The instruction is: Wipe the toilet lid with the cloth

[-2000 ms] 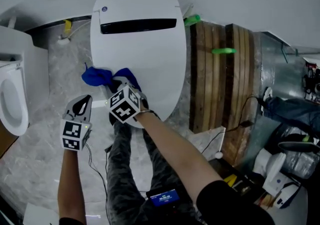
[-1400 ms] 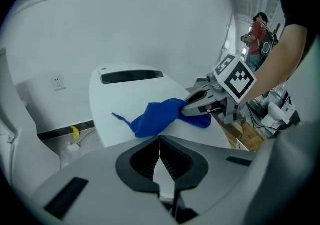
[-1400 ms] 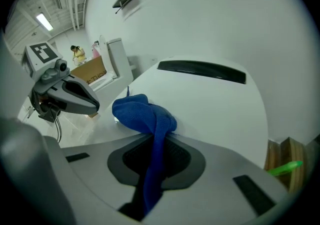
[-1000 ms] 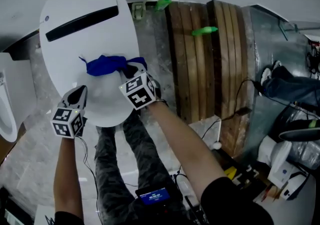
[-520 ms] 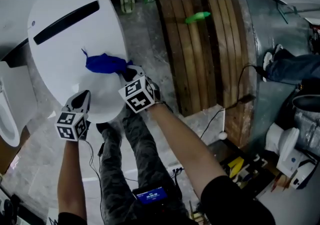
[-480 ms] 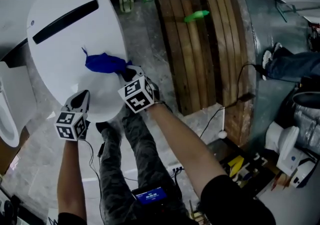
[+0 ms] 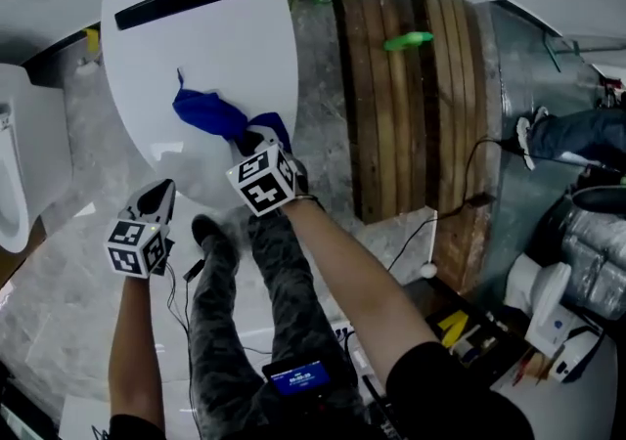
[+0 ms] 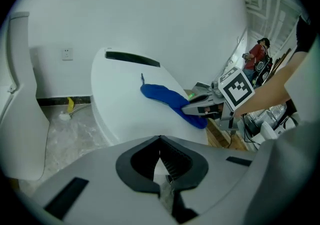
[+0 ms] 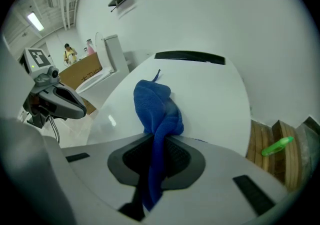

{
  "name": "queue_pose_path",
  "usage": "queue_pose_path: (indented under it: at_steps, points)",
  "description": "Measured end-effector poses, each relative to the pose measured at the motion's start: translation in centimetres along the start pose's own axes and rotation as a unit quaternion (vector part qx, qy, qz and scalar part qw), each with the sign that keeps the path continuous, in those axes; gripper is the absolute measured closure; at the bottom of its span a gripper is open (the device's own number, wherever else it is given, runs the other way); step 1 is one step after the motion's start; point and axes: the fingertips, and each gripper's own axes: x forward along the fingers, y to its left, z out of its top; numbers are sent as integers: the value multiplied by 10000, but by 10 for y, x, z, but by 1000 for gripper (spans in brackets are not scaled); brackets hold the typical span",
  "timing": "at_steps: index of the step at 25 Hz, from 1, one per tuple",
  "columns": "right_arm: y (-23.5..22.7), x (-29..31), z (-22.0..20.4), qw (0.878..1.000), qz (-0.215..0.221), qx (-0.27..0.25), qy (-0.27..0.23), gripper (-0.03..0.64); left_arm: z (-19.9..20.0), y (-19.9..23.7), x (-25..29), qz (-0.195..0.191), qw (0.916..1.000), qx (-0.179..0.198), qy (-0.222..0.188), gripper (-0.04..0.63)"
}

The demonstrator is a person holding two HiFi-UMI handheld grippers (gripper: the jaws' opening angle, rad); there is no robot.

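In the head view the white toilet lid [image 7: 205, 57] fills the upper left of the picture. It is down and shaped long, like an egg. Its long way runs from top to bottom, leaning a little. The wide end with the black slot [image 7: 188, 0] is at the top. The round front end points down toward the person's legs [image 7: 284, 282].

The blue cloth [image 7: 208, 113] lies on the middle of the lid, bunched into a long lump. Its long way runs on a slant. It goes from the right gripper [image 7: 251, 141] at the lower right up to a thin little tail at the upper left, and the tail points toward the slot. In the right gripper view the cloth goes from the jaws up the middle of the picture, away from the gripper. The right gripper's jaws pinch the near end of the cloth, and a bit of it hangs back between them.

The left gripper [image 7: 156, 198] is at the lower left, just beside the lid's lower left edge. I cannot tell if it touches the lid. Its jaws are pressed together with nothing in them, and it points up at the lid.

To the right of the lid are brown wooden boards [image 7: 391, 106] with a green bottle [image 7: 407, 40] lying on them. A second white toilet [image 7: 18, 174] shows at the left edge. The floor [image 7: 59, 311] is grey, like stone.
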Motion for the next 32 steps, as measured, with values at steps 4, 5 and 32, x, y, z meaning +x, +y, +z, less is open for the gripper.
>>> queue_pose_path:
  at_steps: [4,5,32]
  points:
    - [73,21,16,9986,263,-453,78,571,-23,26,-36,44,10000,-27,-65,583]
    - [89,25,18,9980,321,-534,97,571,-28,31,-44,40,9999,-57,-89,583]
    - [56,-39,-104,9947,627,-315,748,571,-50,-44,-19,-178,9997,-188,43,583]
